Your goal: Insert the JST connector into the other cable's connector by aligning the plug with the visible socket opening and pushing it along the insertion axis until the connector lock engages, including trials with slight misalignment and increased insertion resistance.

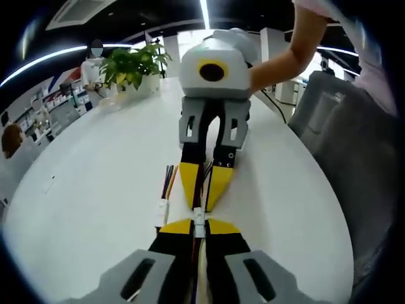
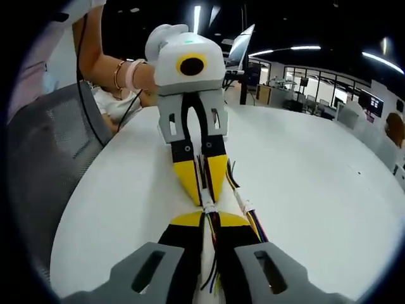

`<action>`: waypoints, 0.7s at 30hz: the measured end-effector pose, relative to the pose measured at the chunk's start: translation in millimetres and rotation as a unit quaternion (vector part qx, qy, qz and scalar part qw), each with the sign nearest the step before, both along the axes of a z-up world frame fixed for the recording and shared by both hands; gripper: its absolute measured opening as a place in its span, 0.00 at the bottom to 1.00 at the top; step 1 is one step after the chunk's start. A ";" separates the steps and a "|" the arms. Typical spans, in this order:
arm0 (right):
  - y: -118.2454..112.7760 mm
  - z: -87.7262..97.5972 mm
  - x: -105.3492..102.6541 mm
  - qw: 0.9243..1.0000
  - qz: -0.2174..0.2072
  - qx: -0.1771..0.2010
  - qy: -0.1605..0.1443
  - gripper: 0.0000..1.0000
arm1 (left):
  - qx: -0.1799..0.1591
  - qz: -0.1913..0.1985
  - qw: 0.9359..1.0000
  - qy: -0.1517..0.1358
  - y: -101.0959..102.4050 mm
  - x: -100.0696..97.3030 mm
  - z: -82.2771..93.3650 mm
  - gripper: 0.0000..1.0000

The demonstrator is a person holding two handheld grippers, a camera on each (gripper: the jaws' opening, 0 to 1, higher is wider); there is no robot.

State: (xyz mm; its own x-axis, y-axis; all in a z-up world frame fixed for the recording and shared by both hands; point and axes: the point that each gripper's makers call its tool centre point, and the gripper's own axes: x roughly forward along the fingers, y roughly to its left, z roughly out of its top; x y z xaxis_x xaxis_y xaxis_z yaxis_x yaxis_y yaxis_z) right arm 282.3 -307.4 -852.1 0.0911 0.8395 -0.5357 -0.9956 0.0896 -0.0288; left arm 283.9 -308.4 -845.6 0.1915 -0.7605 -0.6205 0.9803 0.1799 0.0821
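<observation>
From where I stand, no word, number, brand or sign can be read anywhere. The shelves (image 1: 54, 104) at about nine o'clock in the left gripper view carry packages too small and blurred to make out any lettering. The wall screen (image 2: 369, 101) at about two o'clock in the right gripper view is only a dark patch with nothing legible.

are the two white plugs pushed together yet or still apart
Cannot tell: the white plugs meet between the left tool and right tool, but the joint is too small.
</observation>
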 end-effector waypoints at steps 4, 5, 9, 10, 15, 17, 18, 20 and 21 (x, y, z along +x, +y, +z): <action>1.0 0.4 -0.6 1.000 0.002 -0.007 -0.008 0.04 | 0.000 0.003 1.000 0.002 0.6 0.3 -0.1 0.00; 1.1 0.8 -0.8 1.000 0.002 -0.007 -0.007 0.04 | 0.001 0.004 1.000 0.001 0.6 0.3 -0.1 0.00; 0.3 1.7 -0.1 1.000 -0.006 -0.008 -0.004 0.04 | -0.001 0.018 1.000 0.013 1.3 0.9 -0.8 0.00; -1.6 0.5 2.1 1.000 -0.013 -0.010 -0.001 0.04 | 0.000 0.021 1.000 0.012 2.2 1.4 -0.8 0.01; -3.6 8.8 3.4 1.000 -0.021 -0.002 -0.003 0.05 | -0.001 0.045 0.999 0.029 6.6 1.0 -0.9 0.08; -4.1 10.6 3.8 1.000 -0.026 -0.001 -0.001 0.06 | -0.006 0.049 0.998 0.028 7.9 0.1 0.6 0.09; -4.4 10.4 4.3 1.000 -0.029 -0.002 0.000 0.07 | -0.008 0.052 0.998 0.028 8.1 -0.2 1.7 0.10; -5.1 10.6 4.5 0.999 -0.032 -0.003 0.001 0.08 | -0.012 0.057 0.998 0.028 8.6 -1.4 4.9 0.12; -5.2 12.0 3.3 0.999 -0.033 -0.004 0.001 0.09 | -0.014 0.059 0.998 0.027 9.0 -1.5 5.7 0.13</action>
State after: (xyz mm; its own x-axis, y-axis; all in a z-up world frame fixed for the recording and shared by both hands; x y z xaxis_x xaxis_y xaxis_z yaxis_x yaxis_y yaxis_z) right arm 285.6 -312.6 -840.1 0.1441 0.8277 -0.5424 -0.9877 0.1543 -0.0270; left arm 282.4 -299.4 -839.9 0.2482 -0.7512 -0.6117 0.9548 0.2962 0.0236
